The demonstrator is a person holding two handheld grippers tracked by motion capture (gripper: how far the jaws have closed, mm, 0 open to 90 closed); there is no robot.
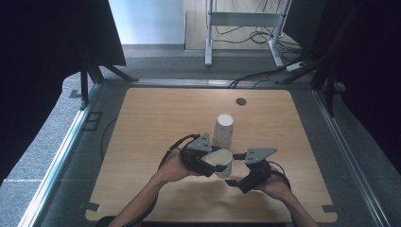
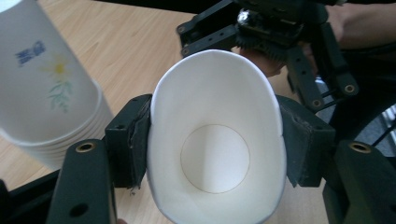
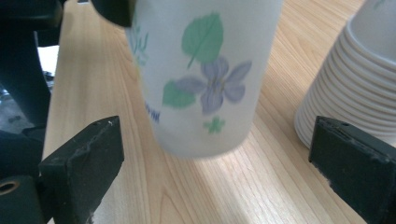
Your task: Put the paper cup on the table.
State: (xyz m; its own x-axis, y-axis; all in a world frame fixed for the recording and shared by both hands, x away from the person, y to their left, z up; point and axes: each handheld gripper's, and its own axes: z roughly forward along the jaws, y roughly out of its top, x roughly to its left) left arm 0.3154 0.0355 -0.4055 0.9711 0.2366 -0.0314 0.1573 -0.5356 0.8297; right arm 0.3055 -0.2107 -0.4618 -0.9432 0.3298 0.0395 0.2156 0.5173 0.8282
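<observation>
My left gripper (image 1: pixel 213 161) is shut on a white paper cup (image 1: pixel 222 163) and holds it tilted just above the table. In the left gripper view its pads (image 2: pixel 133 140) squeeze the cup (image 2: pixel 215 154) into an oval, and I look into its bare inside. My right gripper (image 1: pixel 235 169) is open at the cup's right. In the right gripper view its wide-apart jaws (image 3: pixel 217 158) flank the flower-printed cup (image 3: pixel 205 79) without touching it. A stack of several upside-down cups (image 1: pixel 224 128) stands just behind, also seen in both gripper views (image 2: pixel 46 93) (image 3: pixel 355 84).
The wooden table (image 1: pixel 156 123) has a small round cable hole (image 1: pixel 241 101) near its far edge. Beyond it stands a white desk frame (image 1: pixel 241 21) with cables on the floor. Dark curtains hang at both sides.
</observation>
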